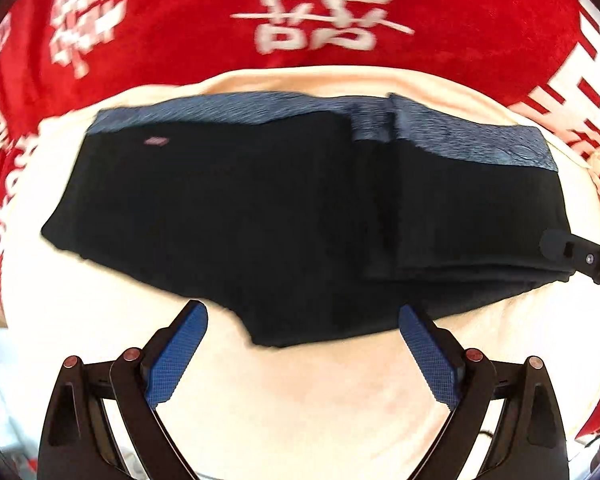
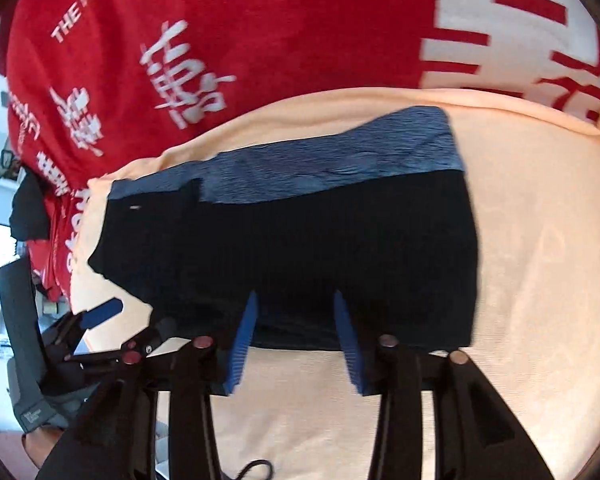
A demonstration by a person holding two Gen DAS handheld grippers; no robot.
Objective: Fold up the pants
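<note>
The black pants point(image 1: 284, 216) with a blue ribbed waistband point(image 2: 340, 160) lie partly folded on a cream cloth point(image 1: 300, 408) over a red printed blanket point(image 1: 180, 20). They look soft, light and floppy; pinch the doubled near edge. Left tool point(image 1: 303, 322) is spread wide, empty; right tool point(image 2: 294, 304) is apart, straddling the near hem.

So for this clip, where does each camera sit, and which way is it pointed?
Left wrist: on the left gripper, above the near edge of the black pants, facing the blue waistband; own fingers open, right gripper's tip at far right.
Right wrist: on the right gripper, fingers open over the folded edge; left gripper at lower left.
Shared: pants, cream cloth, red blanket.
</note>
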